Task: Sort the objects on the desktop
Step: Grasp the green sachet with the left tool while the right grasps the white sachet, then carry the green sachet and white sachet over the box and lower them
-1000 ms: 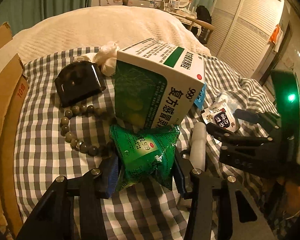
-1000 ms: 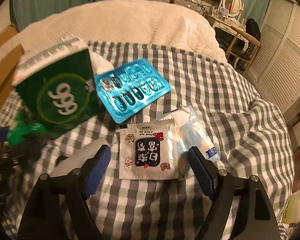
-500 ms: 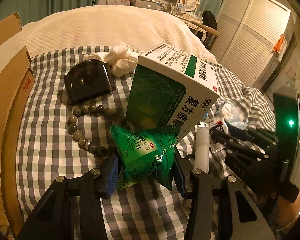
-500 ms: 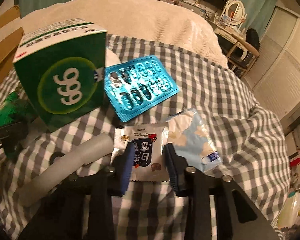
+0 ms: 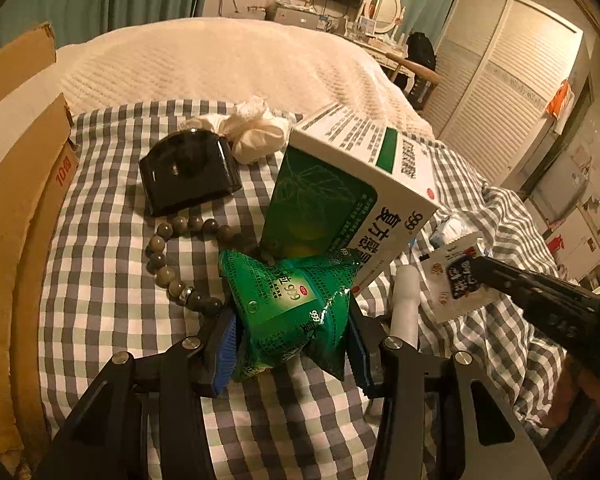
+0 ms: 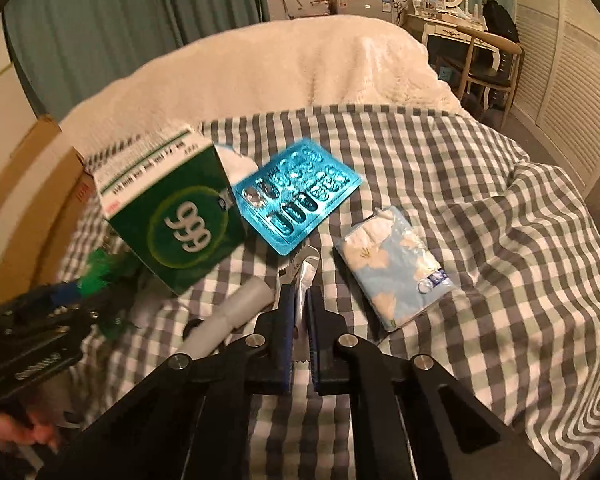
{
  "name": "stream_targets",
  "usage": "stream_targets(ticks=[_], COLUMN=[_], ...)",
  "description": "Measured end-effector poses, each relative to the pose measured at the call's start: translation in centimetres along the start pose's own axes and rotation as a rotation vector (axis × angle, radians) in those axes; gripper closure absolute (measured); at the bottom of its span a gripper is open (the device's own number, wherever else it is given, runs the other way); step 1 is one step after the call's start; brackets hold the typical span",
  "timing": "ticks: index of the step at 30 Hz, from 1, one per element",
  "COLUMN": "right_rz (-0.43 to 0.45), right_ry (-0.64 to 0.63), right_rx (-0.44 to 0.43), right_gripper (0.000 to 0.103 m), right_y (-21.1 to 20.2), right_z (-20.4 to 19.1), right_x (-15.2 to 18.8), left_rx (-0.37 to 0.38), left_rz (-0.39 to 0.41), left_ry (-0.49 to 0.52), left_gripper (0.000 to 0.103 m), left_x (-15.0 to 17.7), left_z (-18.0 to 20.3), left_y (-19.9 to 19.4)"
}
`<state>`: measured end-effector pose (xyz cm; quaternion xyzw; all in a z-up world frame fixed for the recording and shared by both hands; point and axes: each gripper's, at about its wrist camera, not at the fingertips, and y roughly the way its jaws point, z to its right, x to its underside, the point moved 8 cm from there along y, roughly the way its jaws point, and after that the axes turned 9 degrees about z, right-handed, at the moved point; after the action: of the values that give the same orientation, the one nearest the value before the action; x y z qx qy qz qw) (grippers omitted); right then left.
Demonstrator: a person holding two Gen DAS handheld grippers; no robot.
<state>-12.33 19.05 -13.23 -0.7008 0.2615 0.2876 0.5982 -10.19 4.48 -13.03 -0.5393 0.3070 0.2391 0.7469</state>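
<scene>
On the checked cloth (image 5: 100,280), a bead bracelet (image 5: 176,256) lies at left, and the green sachet (image 5: 288,304) is clamped between the partly closed pads of the left gripper (image 5: 290,344), just below the tilted green medicine box (image 5: 348,200). At right, the small white snack packet (image 5: 456,280) is pinched edge-on in the right gripper (image 6: 300,312), whose jaws are nearly fully closed, with a blue blister pack (image 6: 296,196) beyond it and a floral tissue pack (image 6: 396,268) alongside.

Left gripper (image 5: 292,340) clamps green sachet (image 5: 288,304); right gripper (image 5: 480,266) pinches white packet (image 5: 456,280).
</scene>
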Motion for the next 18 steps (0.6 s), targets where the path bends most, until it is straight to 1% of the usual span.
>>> stream_targets(ticks=[1, 5, 9, 11, 14, 18], right_rz=[0.004, 0.022, 0.036, 0.052, 0.071, 0.057], right_ry=[0.007, 0.034, 0.034, 0.023, 0.034, 0.026], right_rx=[-0.003, -0.013, -0.026, -0.028, -0.038, -0.04], right_gripper=[0.097, 0.097, 0.097, 0.097, 0.097, 0.097], right_y=[0.1, -1.4, -2.9, -4.1, -5.8, -8.0], right_z=[0.3, 0.4, -0.3, -0.9, -1.8, -3.7], right_x=[-0.6, -1.2, -1.5, -1.7, -1.2, 1.1], left_rx=[0.001, 0.011, 0.036, 0.035, 0.034, 0.024], left_rz=[0.007, 0.039, 0.066, 0.073, 0.079, 0.091], left_ry=[0.002, 0.014, -0.007, -0.009, -0.023, -0.02], left_gripper=[0.056, 0.056, 0.056, 0.056, 0.056, 0.056], left_x=[-0.1, -0.5, -0.8, -0.8, -0.7, -0.9], left_z=[0.1, 0.5, 0.4, 0.2, -0.1, -0.2], left_y=[-0.1, -1.0, -2.3, -2.9, -3.9, -5.8])
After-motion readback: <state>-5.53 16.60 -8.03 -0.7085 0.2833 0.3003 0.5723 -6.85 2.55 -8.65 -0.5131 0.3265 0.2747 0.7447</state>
